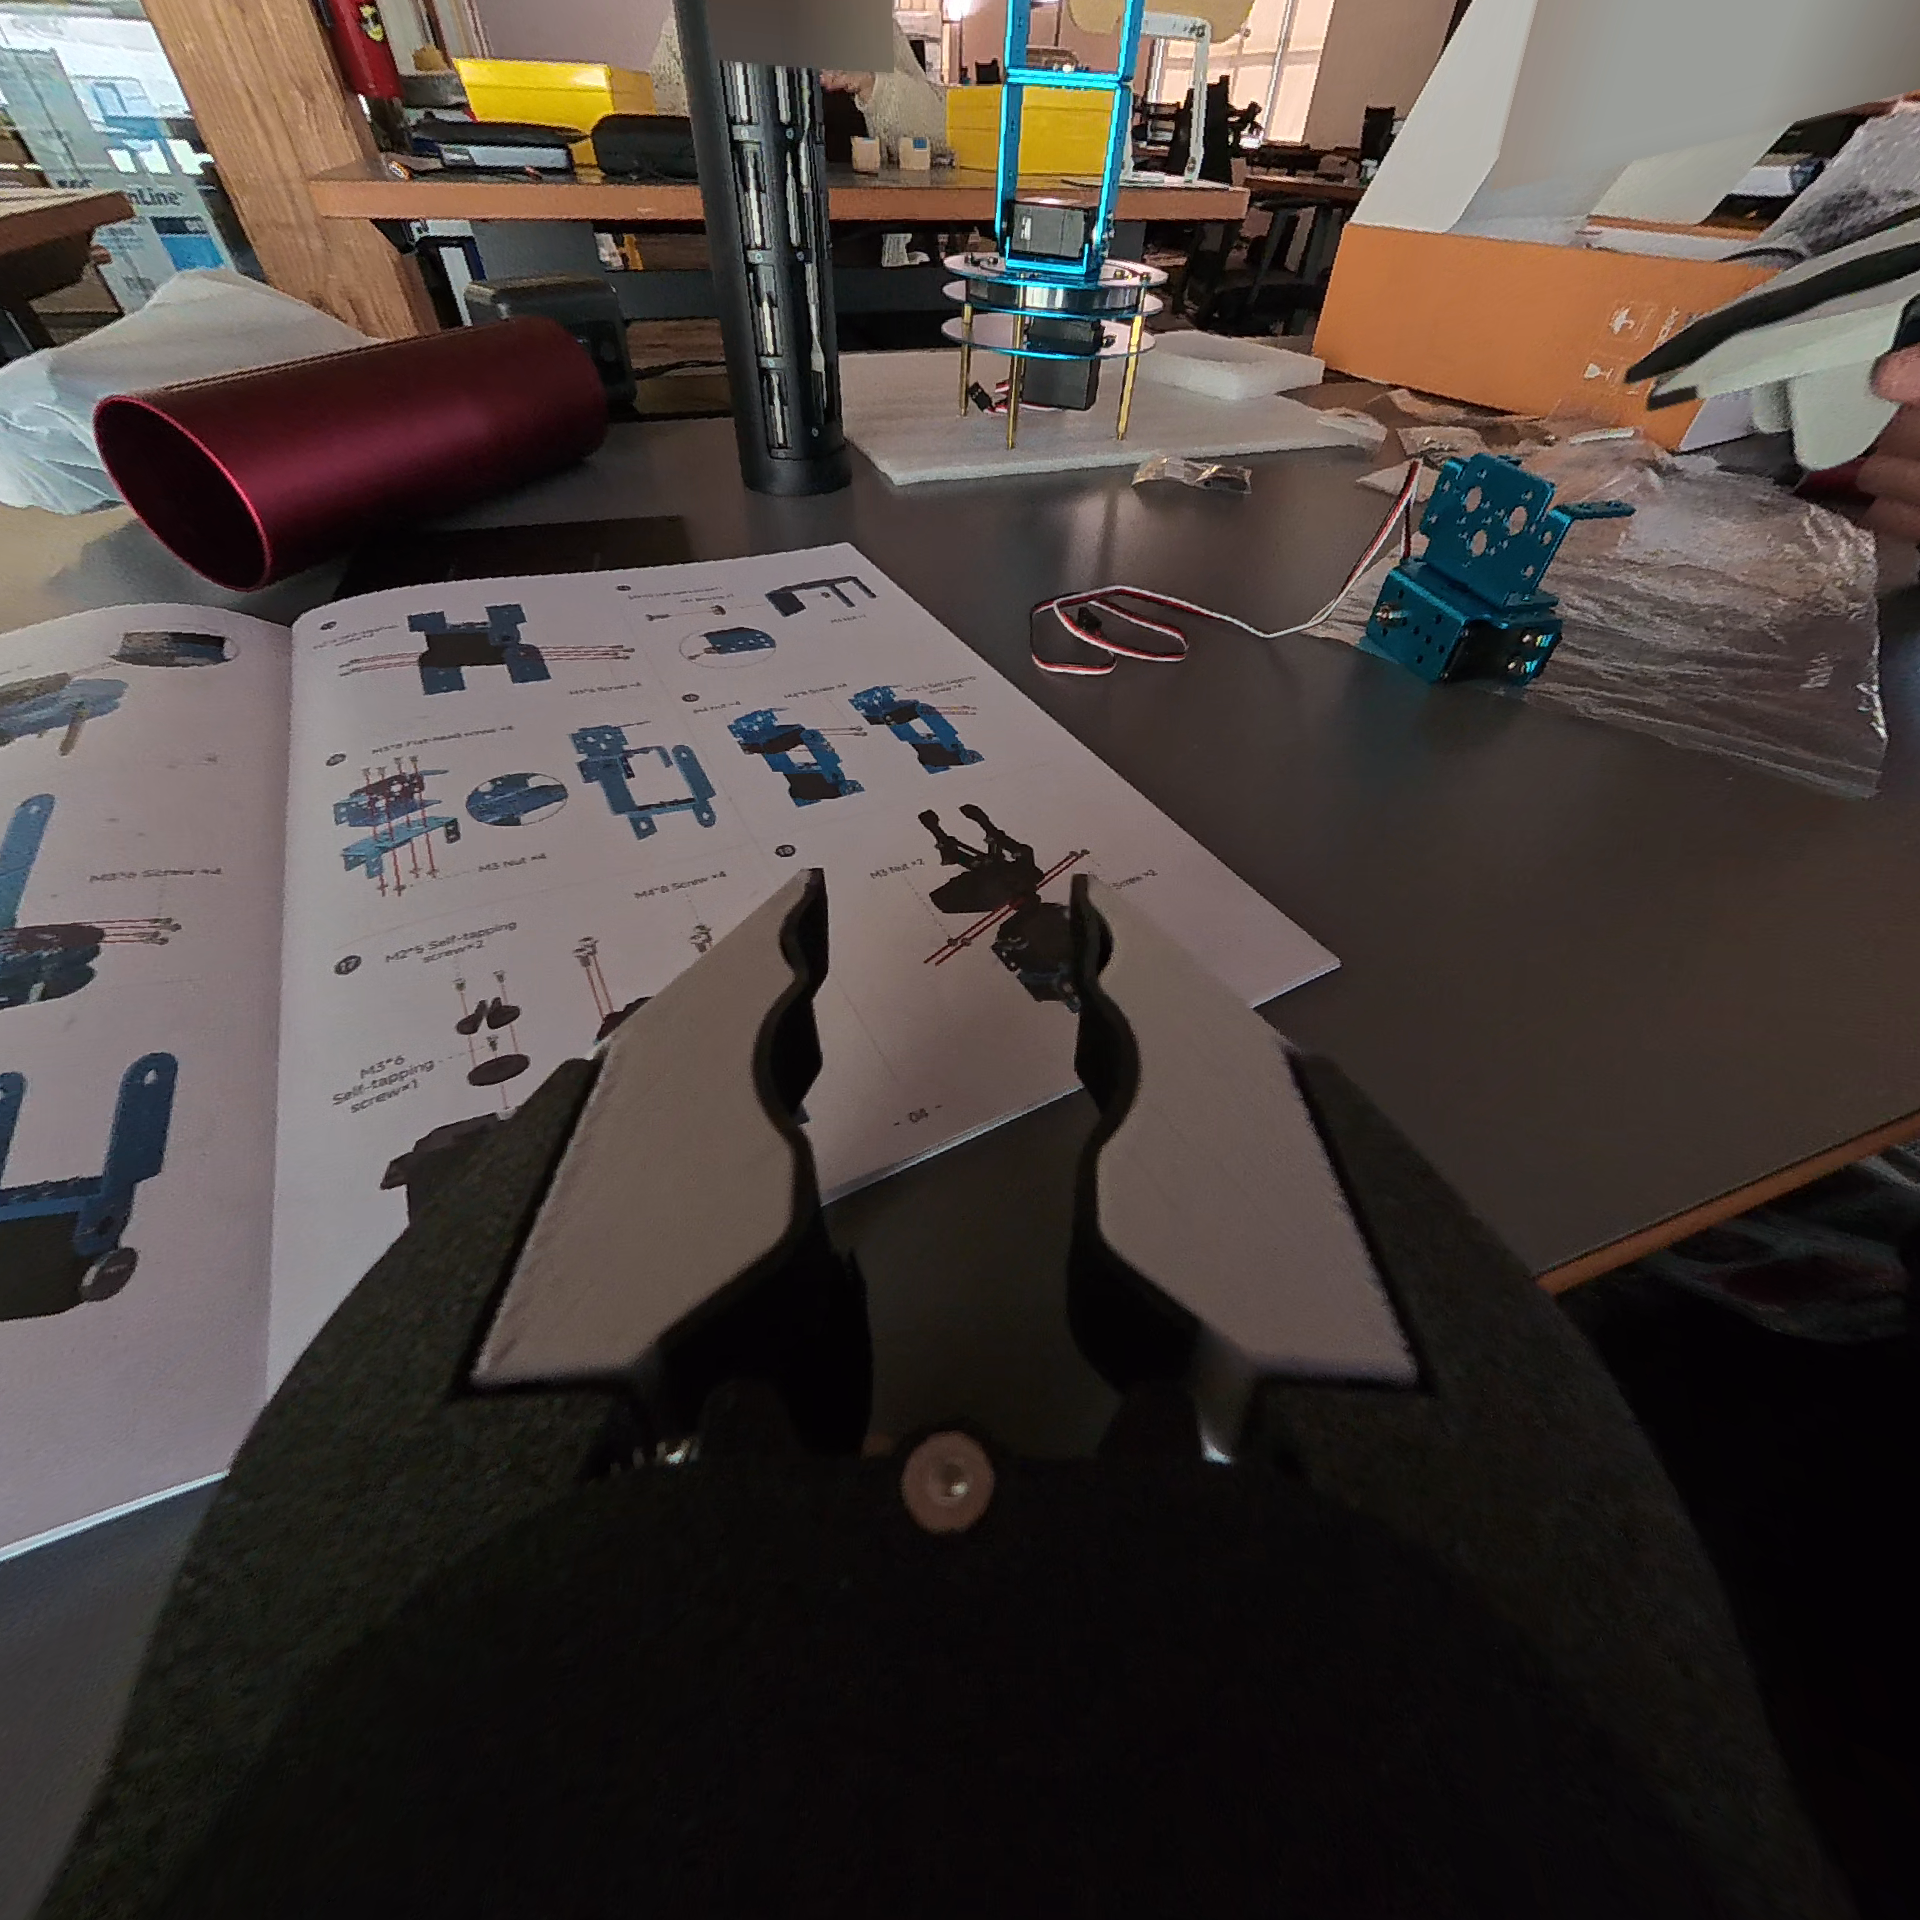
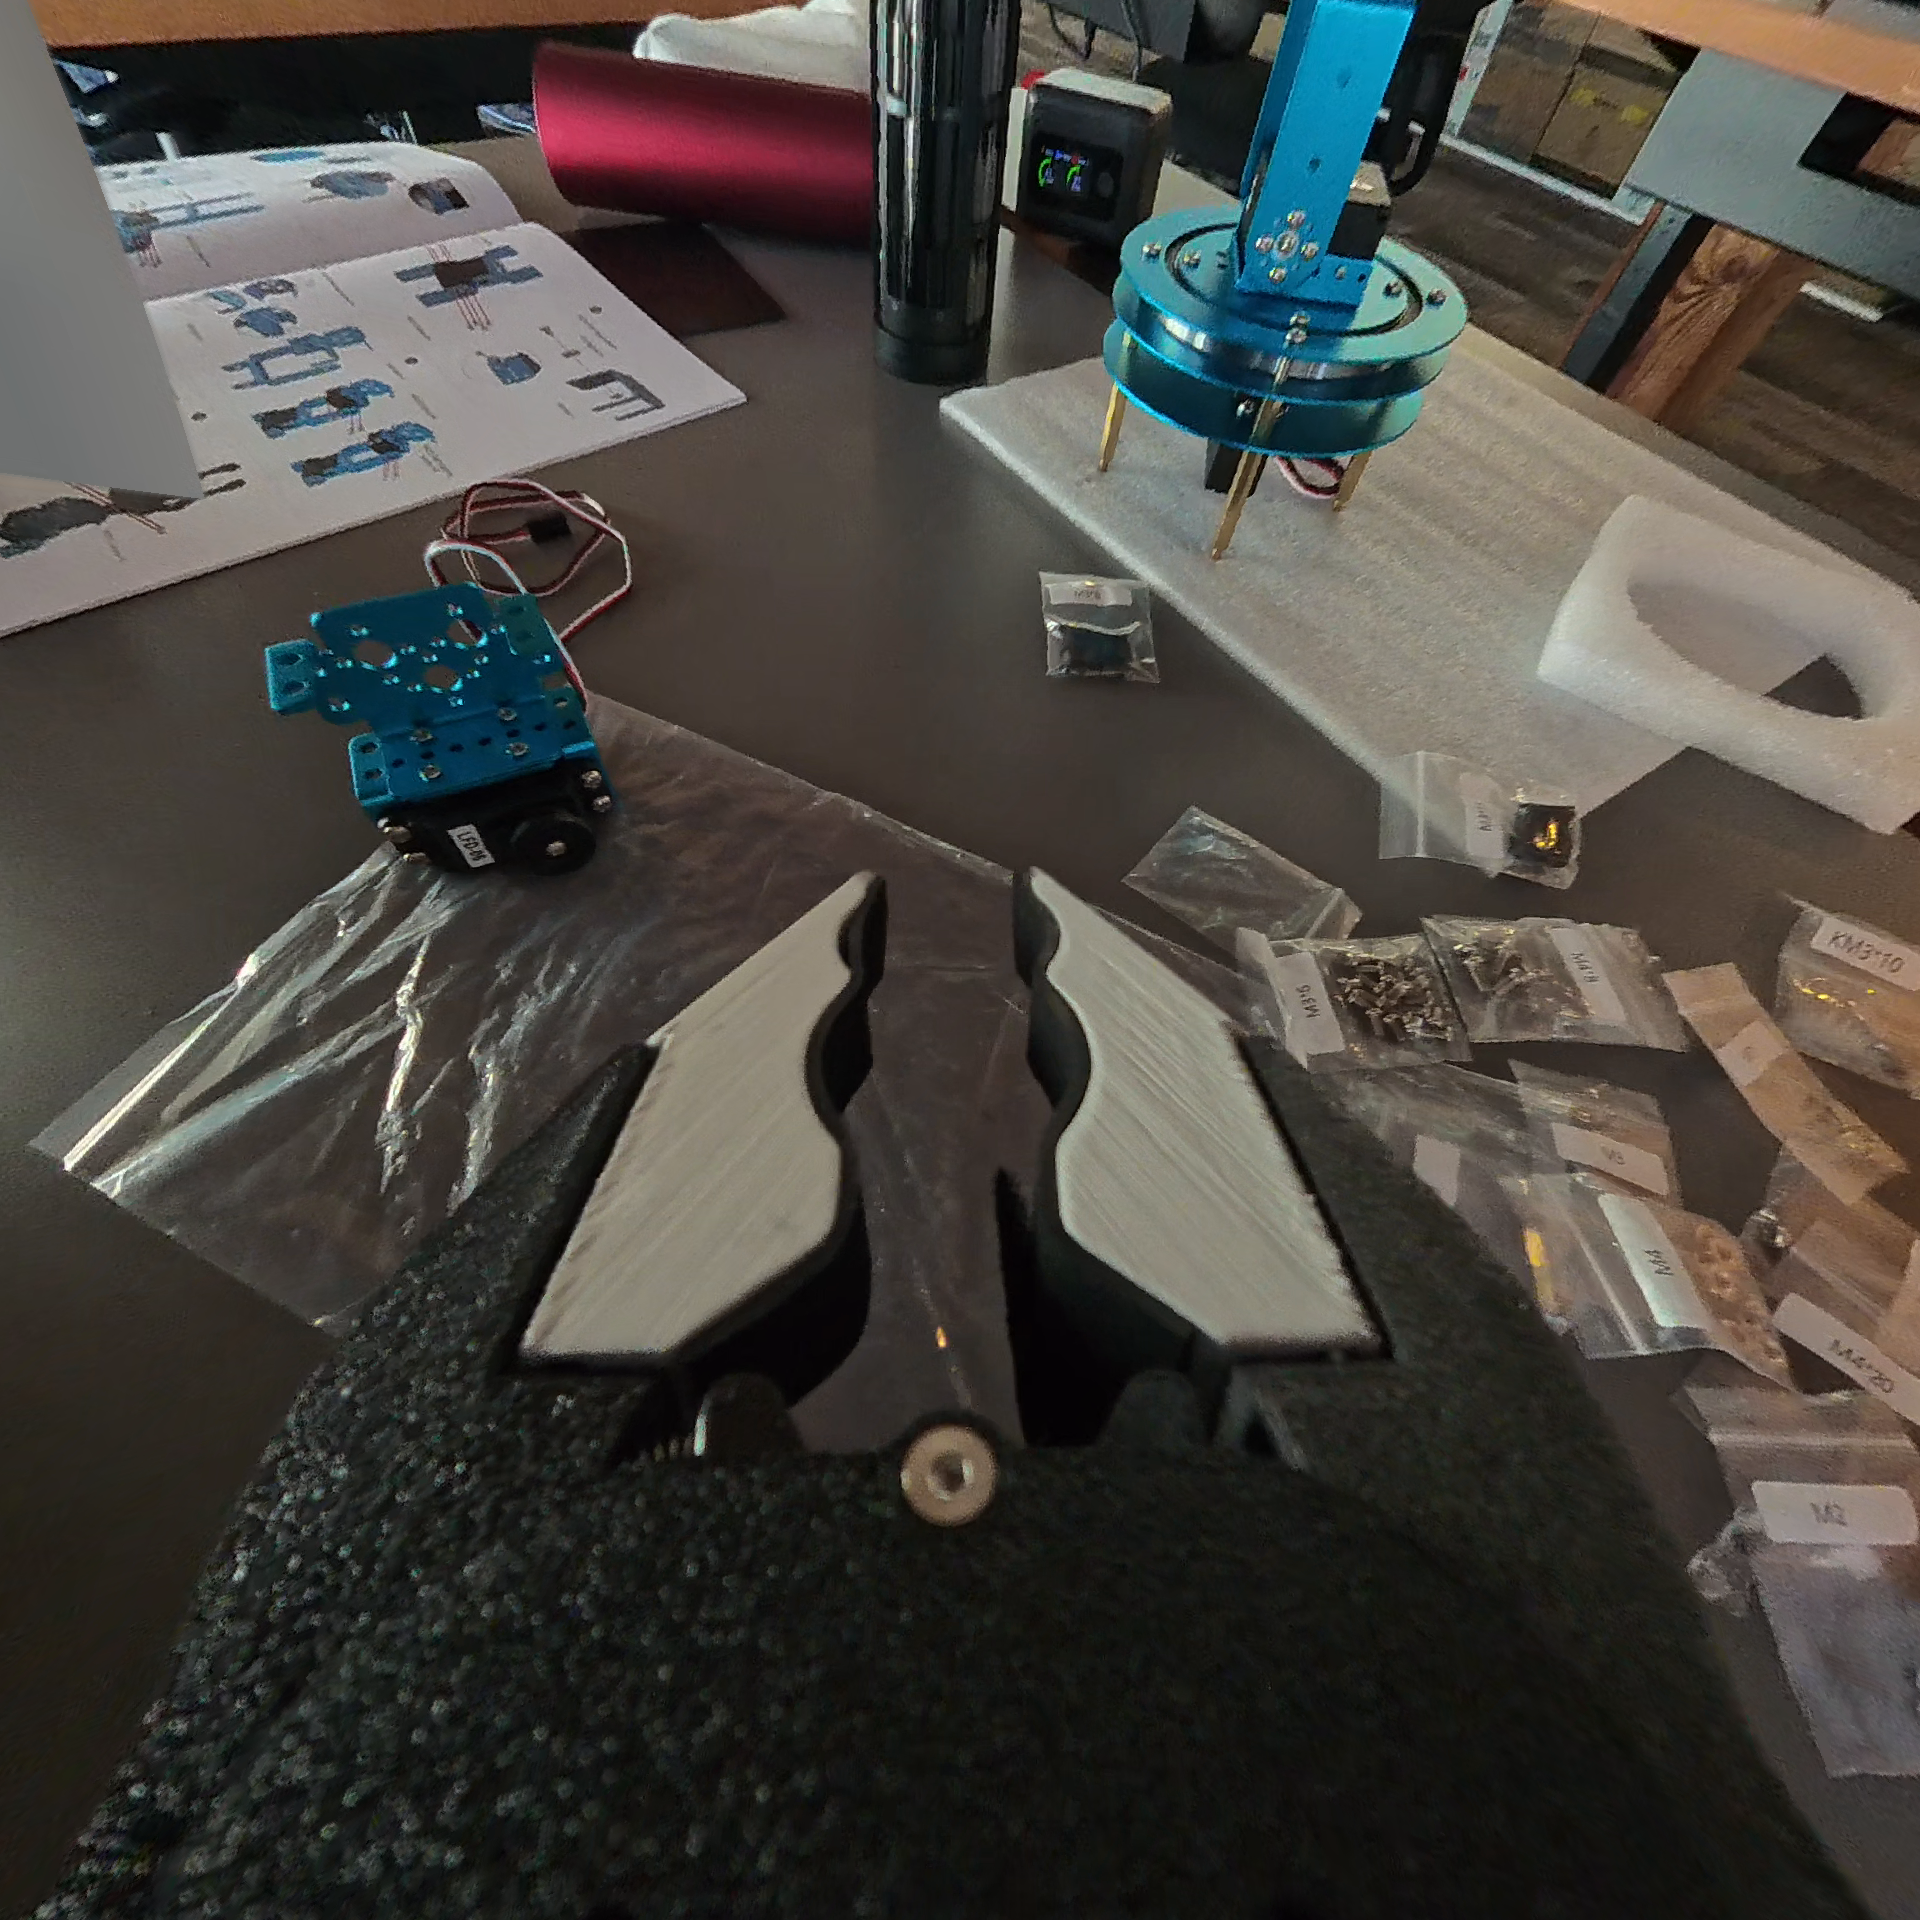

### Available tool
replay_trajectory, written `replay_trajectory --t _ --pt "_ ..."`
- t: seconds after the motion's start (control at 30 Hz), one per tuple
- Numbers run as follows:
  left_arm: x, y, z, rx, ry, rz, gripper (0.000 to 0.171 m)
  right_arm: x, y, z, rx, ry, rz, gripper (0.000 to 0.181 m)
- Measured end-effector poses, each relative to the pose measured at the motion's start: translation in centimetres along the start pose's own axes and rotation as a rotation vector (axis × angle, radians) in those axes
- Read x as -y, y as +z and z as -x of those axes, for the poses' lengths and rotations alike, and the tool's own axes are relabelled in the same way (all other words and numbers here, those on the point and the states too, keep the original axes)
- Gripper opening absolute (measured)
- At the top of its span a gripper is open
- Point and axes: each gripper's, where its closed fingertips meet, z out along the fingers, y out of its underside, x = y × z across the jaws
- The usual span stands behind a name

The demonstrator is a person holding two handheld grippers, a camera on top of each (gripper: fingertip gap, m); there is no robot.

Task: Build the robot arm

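My left gripper (image 1: 948, 883) is open and empty, hovering over the right page of an open instruction booklet (image 1: 582, 790) on the dark table. My right gripper (image 2: 951, 883) is open and empty above a clear plastic bag (image 2: 436, 997). A blue metal bracket with a black servo (image 2: 468, 727) stands on the bag's far corner, ahead and left of the right gripper; its red-white-black cable (image 2: 540, 540) loops behind it. The same bracket shows in the left wrist view (image 1: 1475, 592), far right of the left gripper. The right gripper also shows at the right edge of the left wrist view (image 1: 1787, 332).
A blue robot-arm base on brass legs (image 2: 1288, 312) stands on a white foam sheet (image 2: 1382, 623). Several small screw bags (image 2: 1475, 997) lie at the right. A maroon tube (image 1: 343, 436), a black cylinder (image 1: 774, 312), a foam block (image 2: 1745, 665), an orange box (image 1: 1507, 312) and the table edge (image 1: 1714, 1205) surround the area.
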Motion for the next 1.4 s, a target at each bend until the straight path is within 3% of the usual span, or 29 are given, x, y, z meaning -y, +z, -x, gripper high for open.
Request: replay_trajectory --t 1.4 --pt "0.0 0.0 0.2 0.019 0.009 -0.011 0.037 -0.1 0.1 1.3 0.054 -0.005 0.011 0.017"
